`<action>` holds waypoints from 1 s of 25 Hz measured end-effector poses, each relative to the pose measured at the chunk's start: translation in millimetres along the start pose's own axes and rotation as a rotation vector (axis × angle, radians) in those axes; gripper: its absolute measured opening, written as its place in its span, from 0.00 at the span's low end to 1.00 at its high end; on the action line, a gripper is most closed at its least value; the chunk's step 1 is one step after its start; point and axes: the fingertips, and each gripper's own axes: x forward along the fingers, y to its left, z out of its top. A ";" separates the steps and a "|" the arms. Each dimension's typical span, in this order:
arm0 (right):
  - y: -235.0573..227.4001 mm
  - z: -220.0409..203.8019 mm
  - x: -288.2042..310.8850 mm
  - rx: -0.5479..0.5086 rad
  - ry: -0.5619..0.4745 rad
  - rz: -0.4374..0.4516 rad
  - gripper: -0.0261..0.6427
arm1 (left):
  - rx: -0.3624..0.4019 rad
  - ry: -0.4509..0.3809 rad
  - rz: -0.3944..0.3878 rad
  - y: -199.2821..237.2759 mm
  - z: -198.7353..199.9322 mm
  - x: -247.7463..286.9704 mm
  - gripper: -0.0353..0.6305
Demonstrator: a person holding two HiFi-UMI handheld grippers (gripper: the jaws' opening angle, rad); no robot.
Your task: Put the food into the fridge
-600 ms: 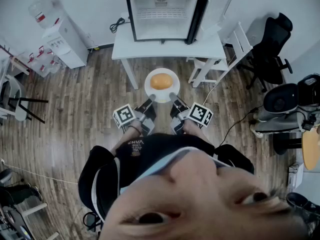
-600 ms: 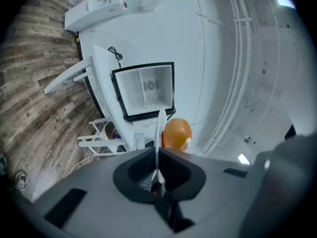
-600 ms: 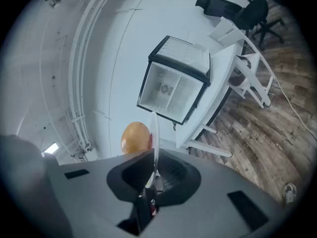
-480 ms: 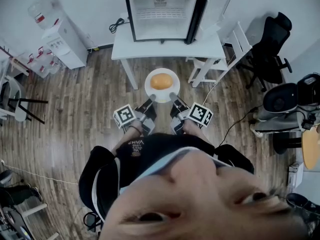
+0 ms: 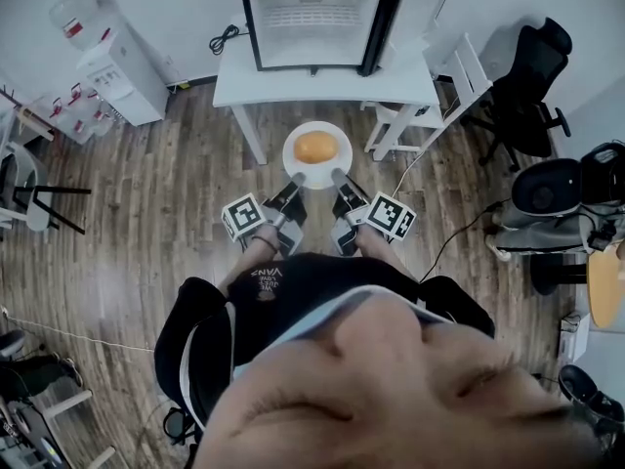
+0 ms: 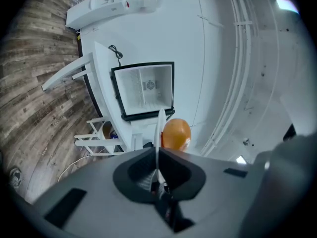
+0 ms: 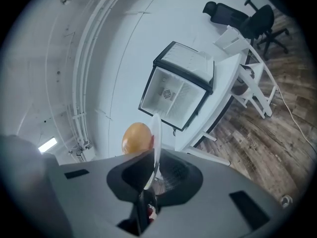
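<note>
An orange round piece of food (image 5: 315, 147) lies on a white plate (image 5: 291, 158), carried in the air in front of me. My left gripper (image 5: 296, 179) is shut on the plate's near left rim, my right gripper (image 5: 338, 176) on its near right rim. In the left gripper view the plate (image 6: 159, 128) shows edge-on between the jaws, the food (image 6: 175, 134) just beyond. The right gripper view shows the same plate (image 7: 156, 130) and food (image 7: 136, 138). Ahead, the small black fridge (image 5: 312, 22) stands on a white table (image 5: 322, 88), its door (image 5: 427, 3) swung open to the right, its inside bare.
A white chair (image 5: 430, 106) stands by the table's right end, with a black office chair (image 5: 527, 86) further right. A water dispenser (image 5: 112, 62) is at the back left. A cable (image 5: 459, 247) runs over the wooden floor to my right.
Both grippers and the plate with the food have moved forward, nearer the table and fridge. Both grips on the plate are unchanged.
</note>
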 end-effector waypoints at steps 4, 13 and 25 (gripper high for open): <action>-6.0 4.6 -2.5 0.006 0.004 -0.009 0.07 | -0.005 -0.012 0.008 2.9 -3.7 4.8 0.09; -17.5 15.0 -6.5 0.008 0.021 0.007 0.07 | -0.005 -0.046 0.004 4.5 -13.6 17.5 0.09; -35.8 27.1 -19.5 -0.014 0.067 0.023 0.07 | -0.015 -0.103 0.017 13.2 -34.9 31.0 0.09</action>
